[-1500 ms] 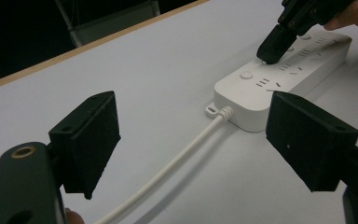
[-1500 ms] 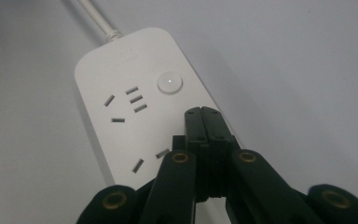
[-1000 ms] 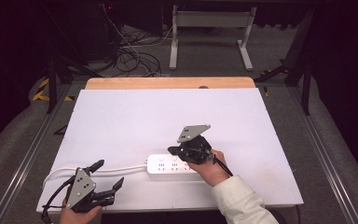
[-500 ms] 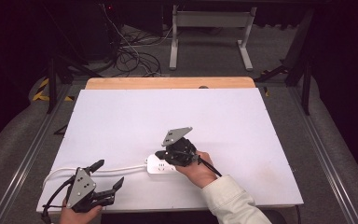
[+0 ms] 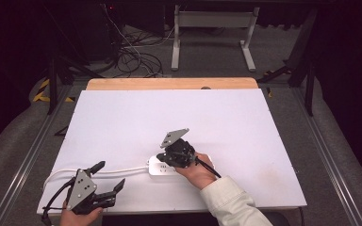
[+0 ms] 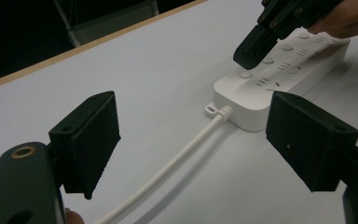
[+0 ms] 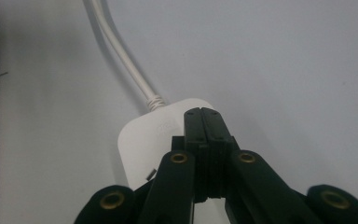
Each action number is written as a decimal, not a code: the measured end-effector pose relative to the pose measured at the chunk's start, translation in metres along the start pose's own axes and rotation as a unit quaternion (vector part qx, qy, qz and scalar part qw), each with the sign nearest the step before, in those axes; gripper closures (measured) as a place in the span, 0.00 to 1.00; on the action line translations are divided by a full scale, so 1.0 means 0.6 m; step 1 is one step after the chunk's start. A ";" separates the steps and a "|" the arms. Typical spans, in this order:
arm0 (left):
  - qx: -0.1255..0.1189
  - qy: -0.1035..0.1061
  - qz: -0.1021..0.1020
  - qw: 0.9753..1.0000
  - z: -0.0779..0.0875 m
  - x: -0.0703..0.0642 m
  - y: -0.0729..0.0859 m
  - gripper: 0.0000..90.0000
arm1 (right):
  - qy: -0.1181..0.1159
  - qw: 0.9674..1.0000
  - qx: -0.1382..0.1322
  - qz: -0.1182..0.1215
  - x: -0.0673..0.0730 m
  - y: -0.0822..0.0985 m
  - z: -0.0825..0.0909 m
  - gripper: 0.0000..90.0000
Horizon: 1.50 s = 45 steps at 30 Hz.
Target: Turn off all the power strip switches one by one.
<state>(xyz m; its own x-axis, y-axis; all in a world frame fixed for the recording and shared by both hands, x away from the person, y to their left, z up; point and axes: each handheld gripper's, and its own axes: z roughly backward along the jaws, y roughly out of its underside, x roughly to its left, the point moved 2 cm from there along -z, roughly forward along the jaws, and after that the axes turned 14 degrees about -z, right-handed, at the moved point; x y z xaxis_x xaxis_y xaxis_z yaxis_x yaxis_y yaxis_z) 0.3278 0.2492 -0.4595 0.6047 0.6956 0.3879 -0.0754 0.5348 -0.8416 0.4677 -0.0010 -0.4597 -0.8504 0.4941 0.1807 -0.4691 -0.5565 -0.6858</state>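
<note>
From where I steer the rig, the white power strip (image 5: 179, 165) lies near the front edge of the white surface (image 5: 169, 117), a little left of centre, its white cord (image 5: 99, 170) running off leftward toward the near left corner. Broad bare room stretches behind the strip to the wooden strip at the far edge, and to the right as well; only a narrow margin separates the strip from the front edge. My right tool (image 5: 161, 157) is angled down over the strip's cord end, jaws pressed flat together with nothing between them, the closed tip poised at the round button (image 6: 245, 74) on top of the strip; whether it touches I cannot tell. The right hand (image 5: 199, 172) wraps the tool from behind, its pale sleeve entering from the front edge. My left tool (image 5: 109, 178) sits at the near left corner, just in front of the cord, held low by the left hand (image 5: 78, 217), jaws spread wide and empty, pointing along the surface toward the strip.
</note>
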 end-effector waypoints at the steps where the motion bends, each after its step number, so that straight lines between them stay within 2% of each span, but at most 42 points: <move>1: 0.000 0.000 0.000 1.000 0.000 0.000 0.000 0.20 | 0.002 1.000 0.003 -0.001 -0.002 0.001 -0.001 1.00; 7: 0.000 0.000 0.000 1.000 0.000 0.000 0.000 0.20 | 0.010 1.000 0.017 -0.007 -0.009 0.006 -0.008 1.00; 25: 0.000 0.003 0.006 1.000 -0.001 -0.003 0.000 0.20 | 0.015 1.000 0.018 -0.012 -0.008 0.010 -0.011 1.00; 27: 0.001 0.001 0.001 1.000 -0.001 -0.002 0.000 0.20 | 0.018 1.000 0.018 -0.010 -0.007 0.010 -0.011 1.00; 33: 0.002 0.002 0.008 1.000 -0.002 -0.003 0.000 0.20 | 0.027 0.999 0.022 -0.007 -0.004 0.011 -0.013 1.00; 36: 0.003 0.000 0.002 1.000 -0.001 -0.002 0.000 0.20 | 0.028 0.999 0.022 -0.010 -0.004 0.011 -0.013 1.00; 38: 0.001 0.000 0.007 1.000 -0.001 -0.002 0.000 0.20 | 0.031 0.999 0.018 -0.005 -0.002 0.012 -0.012 1.00; 39: 0.001 -0.001 0.003 1.000 0.000 0.000 0.000 0.20 | 0.031 0.999 0.010 -0.002 -0.001 0.011 -0.010 1.00; 41: 0.000 0.002 0.005 1.000 0.000 0.000 0.000 0.20 | 0.002 0.999 -0.034 -0.002 0.007 0.002 0.016 1.00; 42: 0.000 0.002 0.006 1.000 0.000 0.000 0.001 0.20 | -0.008 0.998 -0.057 -0.005 0.010 -0.006 0.033 1.00; 45: 0.001 0.002 0.008 1.000 -0.001 0.000 0.001 0.20 | -0.008 0.997 -0.074 -0.003 0.012 -0.014 0.061 1.00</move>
<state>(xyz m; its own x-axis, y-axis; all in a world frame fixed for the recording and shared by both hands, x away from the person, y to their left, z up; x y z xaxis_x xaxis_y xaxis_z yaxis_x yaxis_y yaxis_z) 0.3285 0.2491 -0.4601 0.6073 0.7018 0.3724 -0.0864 0.5243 -0.8472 0.4568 -0.0169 -0.4267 -0.8520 0.4857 0.1955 -0.4346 -0.4477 -0.7814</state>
